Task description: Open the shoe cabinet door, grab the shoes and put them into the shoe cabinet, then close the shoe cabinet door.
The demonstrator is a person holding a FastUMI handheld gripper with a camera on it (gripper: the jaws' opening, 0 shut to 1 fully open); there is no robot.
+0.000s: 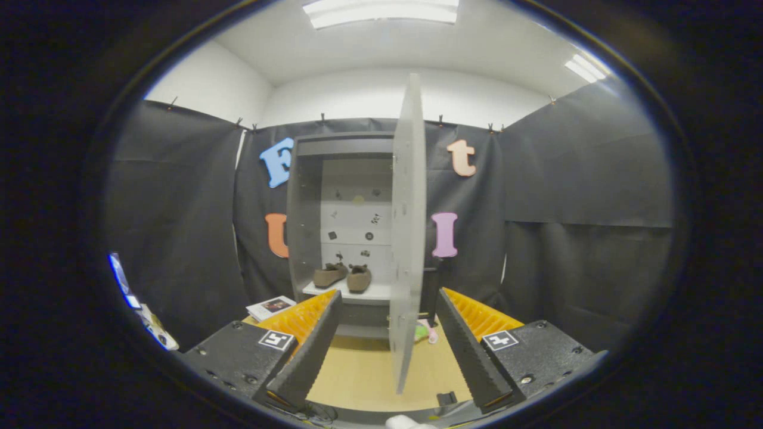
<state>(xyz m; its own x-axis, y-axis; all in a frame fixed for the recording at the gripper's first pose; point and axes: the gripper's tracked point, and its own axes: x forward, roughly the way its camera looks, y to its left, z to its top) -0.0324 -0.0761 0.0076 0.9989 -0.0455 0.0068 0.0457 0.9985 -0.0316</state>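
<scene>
Gripper point(387, 351) spread wide, fingers pinching nothing, with the cabinet door's point(408, 238) free edge standing upright between them (door swung open, seen almost edge-on, long axis vertical). Beyond the fingers the shoe cabinet point(307, 208) is open, and the pair of brown shoes point(344, 276) sits side by side on its low shelf point(369, 292), heels toward the gripper, toes toward the back panel, left shoe angled slightly leftward. A booklet point(271, 307) lies on the floor point(357, 375) left of the cabinet; small pink and green item at the door's foot, too small to tell.
</scene>
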